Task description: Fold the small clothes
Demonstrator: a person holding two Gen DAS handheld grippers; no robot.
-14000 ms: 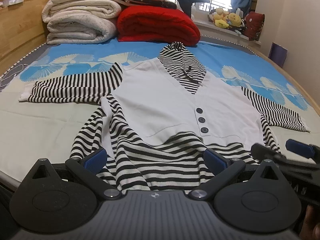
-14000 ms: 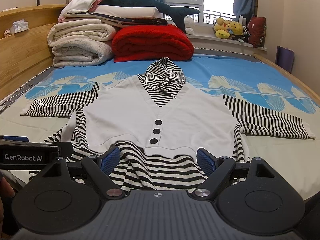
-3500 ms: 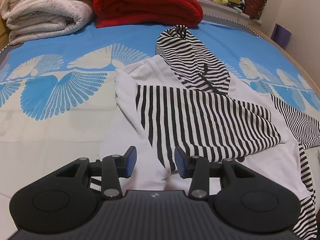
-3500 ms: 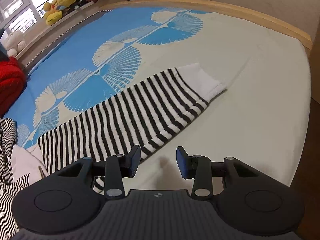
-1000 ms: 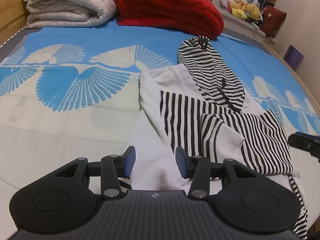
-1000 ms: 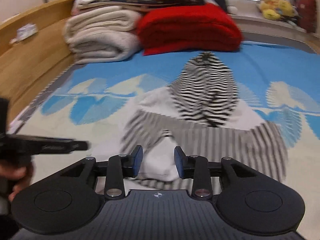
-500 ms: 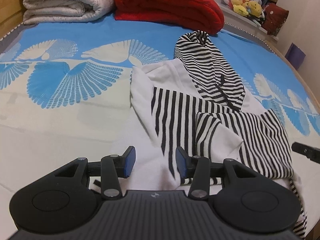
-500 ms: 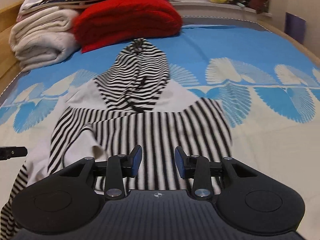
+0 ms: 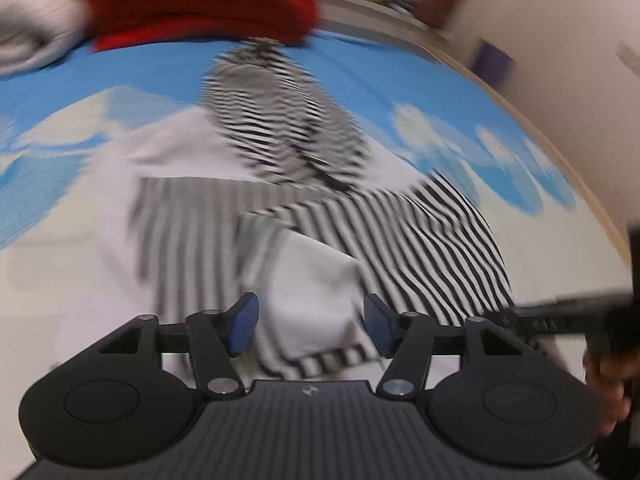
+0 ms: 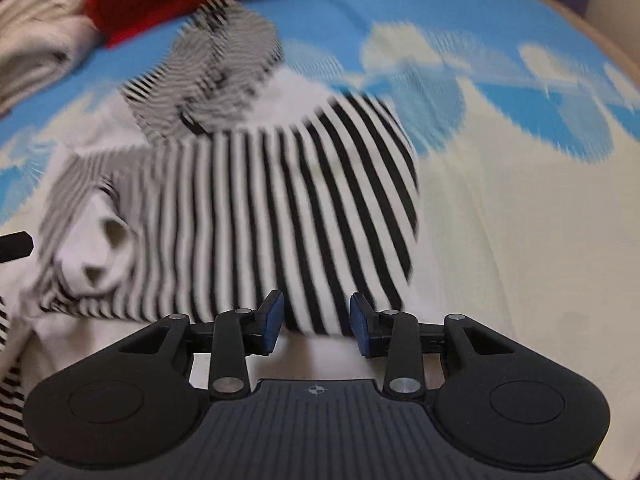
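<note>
- Hoodie [image 9: 200, 208], striped with a white body, lies mid-bed on the blue and cream bedspread [image 9: 48, 264]; both striped sleeves are folded across its front, the hood [image 9: 276, 120] pointing to the far side. Both views are motion-blurred.
- Far left: cream blankets [image 10: 36, 40], with a red blanket [image 9: 200, 0] just to their right, beyond the hood.
- Left tool [image 9: 311, 328]: jaws have just been opening, now fairly wide. They hover over the near white cuff [image 9: 312, 280]; nothing is gripped.
- Right tool [image 10: 316, 322]: jaws part open, narrower than the left. They hang over the near edge of the top folded sleeve [image 10: 304, 200]; pads are not pressing on cloth.
- Far right in the left view: the other tool's black body and part of a hand [image 9: 608, 380].
</note>
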